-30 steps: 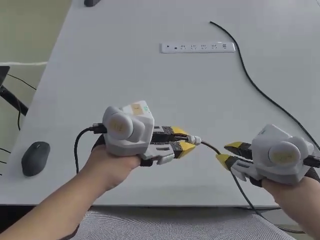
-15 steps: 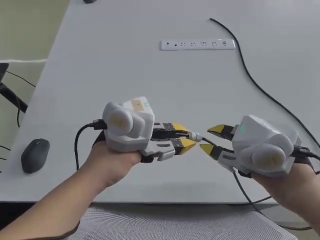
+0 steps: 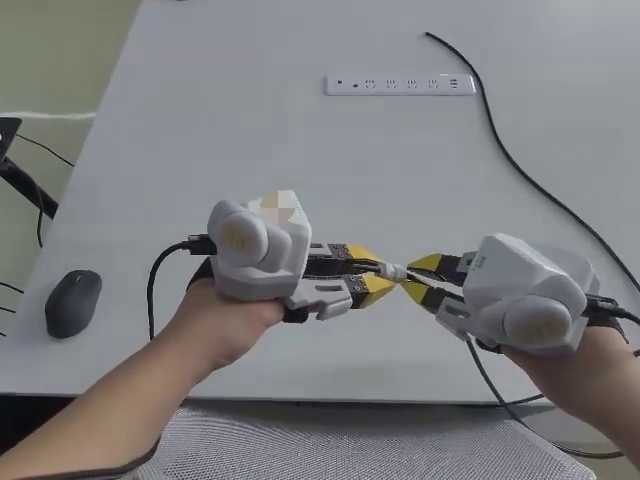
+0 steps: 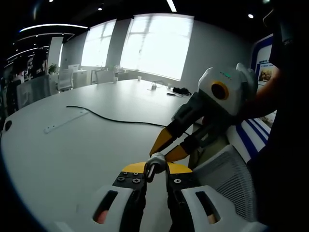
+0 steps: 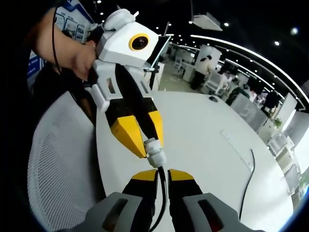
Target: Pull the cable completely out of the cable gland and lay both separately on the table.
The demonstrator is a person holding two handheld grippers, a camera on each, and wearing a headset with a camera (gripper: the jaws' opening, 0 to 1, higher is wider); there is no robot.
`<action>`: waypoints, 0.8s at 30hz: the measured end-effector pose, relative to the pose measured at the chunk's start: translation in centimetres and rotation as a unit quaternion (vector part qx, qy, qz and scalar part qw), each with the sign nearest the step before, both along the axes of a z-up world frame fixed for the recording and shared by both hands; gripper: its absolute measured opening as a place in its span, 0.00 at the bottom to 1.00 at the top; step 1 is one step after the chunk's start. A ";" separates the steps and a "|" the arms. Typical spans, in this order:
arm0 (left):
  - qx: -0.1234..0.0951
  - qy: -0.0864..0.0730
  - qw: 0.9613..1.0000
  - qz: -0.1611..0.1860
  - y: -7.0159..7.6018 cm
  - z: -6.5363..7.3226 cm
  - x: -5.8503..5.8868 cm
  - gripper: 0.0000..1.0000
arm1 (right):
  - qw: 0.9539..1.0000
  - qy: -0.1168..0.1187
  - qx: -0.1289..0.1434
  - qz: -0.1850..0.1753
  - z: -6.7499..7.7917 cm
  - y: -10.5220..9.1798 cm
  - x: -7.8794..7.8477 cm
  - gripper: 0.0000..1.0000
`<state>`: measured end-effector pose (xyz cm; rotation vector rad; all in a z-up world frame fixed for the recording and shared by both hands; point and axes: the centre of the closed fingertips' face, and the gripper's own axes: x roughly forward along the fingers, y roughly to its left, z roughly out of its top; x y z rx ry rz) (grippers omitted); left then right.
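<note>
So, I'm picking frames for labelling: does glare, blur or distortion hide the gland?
Head view: even light, sharp, cable gland clear. Left gripper view: fisheye bend, windows blown out, gland readable. Right gripper view: fisheye bend, ceiling lights flare, gland and cable sharp.

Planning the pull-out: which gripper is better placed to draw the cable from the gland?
Right. The right gripper has its jaws around the thin black cable beside the small grey cable gland, which the left gripper clamps.
</note>
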<state>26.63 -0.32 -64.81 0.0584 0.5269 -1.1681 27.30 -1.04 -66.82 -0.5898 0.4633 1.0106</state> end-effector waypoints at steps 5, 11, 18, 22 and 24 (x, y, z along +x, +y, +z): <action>-0.001 0.000 1.000 0.001 0.0 0.0 0.0 0.15 | 1.000 0.003 0.004 -0.005 -0.1 0.0 0.0 0.00; 0.001 0.000 1.000 0.000 -0.1 -0.1 0.0 0.15 | 1.000 0.005 0.002 -0.006 -0.3 0.0 0.0 0.00; -0.002 -0.001 1.000 0.002 -0.1 0.1 0.3 0.15 | 1.000 0.017 -0.002 -0.019 -0.8 -0.6 0.3 0.00; -0.003 -0.001 1.000 0.003 0.0 0.1 0.4 0.15 | 0.998 0.043 0.003 -0.047 -1.4 -1.5 0.3 0.00; -0.004 -0.001 1.000 0.003 0.0 0.2 0.4 0.15 | 0.996 0.059 0.009 -0.061 -1.7 -1.9 0.3 0.00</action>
